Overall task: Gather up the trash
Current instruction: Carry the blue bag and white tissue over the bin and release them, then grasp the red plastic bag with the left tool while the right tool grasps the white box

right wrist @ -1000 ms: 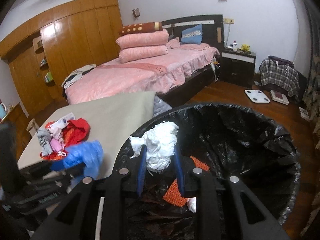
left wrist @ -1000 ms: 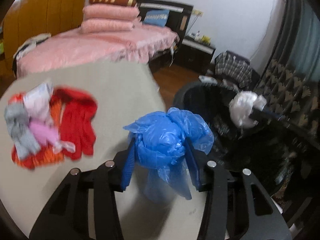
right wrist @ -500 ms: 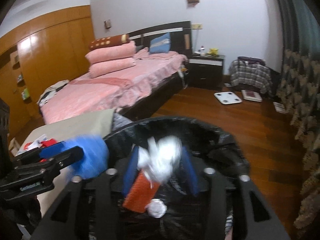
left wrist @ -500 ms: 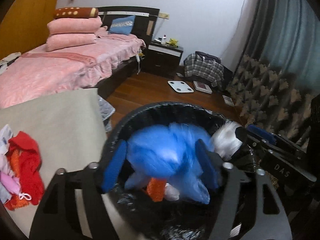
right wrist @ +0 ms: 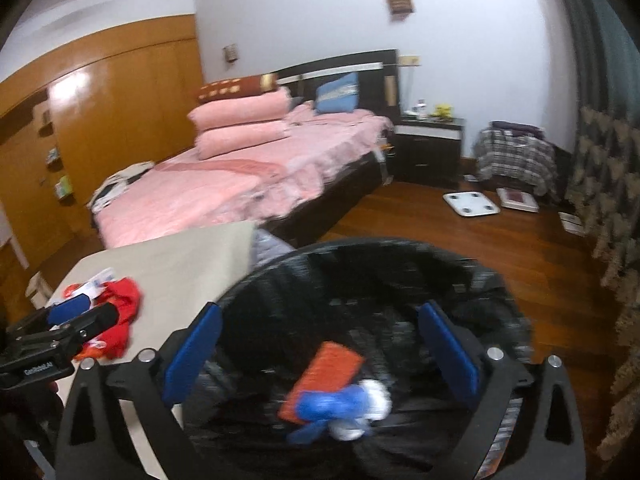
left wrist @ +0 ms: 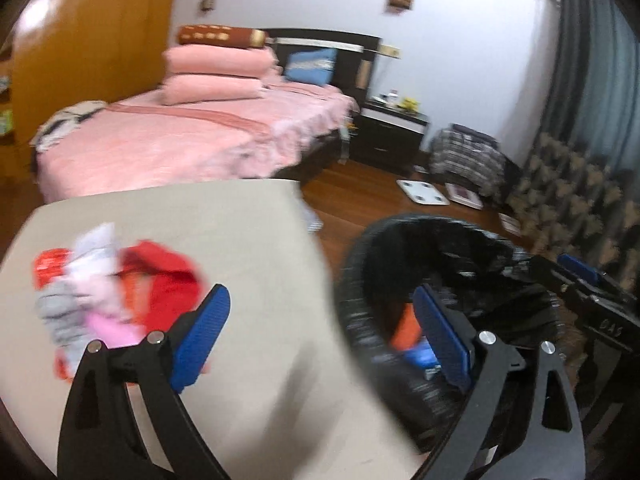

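Note:
The black-lined trash bin (right wrist: 400,246) stands by the right edge of the beige table (left wrist: 224,216). My right gripper (right wrist: 320,354) hangs over the bin, jaws opening, with nothing between them. Below it in the bin lie a blue plastic bag (right wrist: 320,404), a white paper wad (right wrist: 374,398) and an orange packet (right wrist: 326,374). My left gripper (left wrist: 320,336) straddles the table edge and the bin rim (left wrist: 352,280), jaws opening and empty. A pile of red, pink, grey and white scraps (left wrist: 120,296) remains on the table at the left.
A pink bed (right wrist: 240,176) stands beyond the table, with a dark nightstand (right wrist: 430,148) beside it. On the wooden floor lie a white scale (right wrist: 470,202) and a plaid bag (right wrist: 516,156). Patterned curtains (right wrist: 608,200) hang at the right.
Both grippers have opened. The blue bag has left the left gripper and the white wad the right one; both now lie in the bin. The left gripper has swung back toward the table.

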A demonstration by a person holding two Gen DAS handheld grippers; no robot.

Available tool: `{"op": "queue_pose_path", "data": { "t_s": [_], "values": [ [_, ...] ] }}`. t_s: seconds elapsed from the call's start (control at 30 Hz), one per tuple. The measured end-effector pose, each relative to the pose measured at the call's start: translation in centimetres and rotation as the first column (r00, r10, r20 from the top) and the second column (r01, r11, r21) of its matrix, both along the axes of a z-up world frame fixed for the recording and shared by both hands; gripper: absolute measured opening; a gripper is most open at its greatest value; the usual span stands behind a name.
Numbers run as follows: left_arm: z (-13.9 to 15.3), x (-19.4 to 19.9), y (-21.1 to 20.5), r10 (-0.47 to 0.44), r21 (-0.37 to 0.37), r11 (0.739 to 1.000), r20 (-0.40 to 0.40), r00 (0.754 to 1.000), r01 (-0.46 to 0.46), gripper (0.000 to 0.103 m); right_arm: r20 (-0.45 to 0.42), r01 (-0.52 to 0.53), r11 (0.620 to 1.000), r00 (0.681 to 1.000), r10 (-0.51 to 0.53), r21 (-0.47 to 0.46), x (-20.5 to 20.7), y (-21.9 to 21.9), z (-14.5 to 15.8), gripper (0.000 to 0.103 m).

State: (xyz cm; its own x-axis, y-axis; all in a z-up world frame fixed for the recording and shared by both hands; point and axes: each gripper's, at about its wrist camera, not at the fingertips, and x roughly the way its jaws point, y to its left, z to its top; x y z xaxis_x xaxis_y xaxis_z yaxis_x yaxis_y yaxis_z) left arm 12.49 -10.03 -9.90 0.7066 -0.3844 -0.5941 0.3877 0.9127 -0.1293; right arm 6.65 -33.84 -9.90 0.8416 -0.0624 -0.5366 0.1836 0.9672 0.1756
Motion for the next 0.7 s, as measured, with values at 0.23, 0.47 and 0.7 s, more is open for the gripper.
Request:
{"op": "queue_pose_path", "data": {
  "t_s": [0.23, 0.47, 0.7],
  "values": [
    [0.0, -0.8, 8.9, 0.182, 0.072, 0.98, 0.053, 0.982, -0.186, 0.09, -0.009, -0.169, 0.986, 0.986, 0.169, -0.005, 2.8, 8.2, -0.1, 0.097],
    [-0.8, -0.4, 16.6, 0.333, 0.08, 0.939, 0.037, 0.942, -0.335, 0.09, -0.036, -0.288, 0.957, 0.957, 0.286, -0.038, 5.6, 14.6, -1.1, 0.097],
    [-1.9, 1.3, 21.3, 0.435, 0.083, 0.896, 0.026, 0.9, -0.435, 0.09, -0.053, -0.308, 0.95, 0.951, 0.305, -0.058, 9.8, 18.0, -2.1, 0.097]
  ]
}}
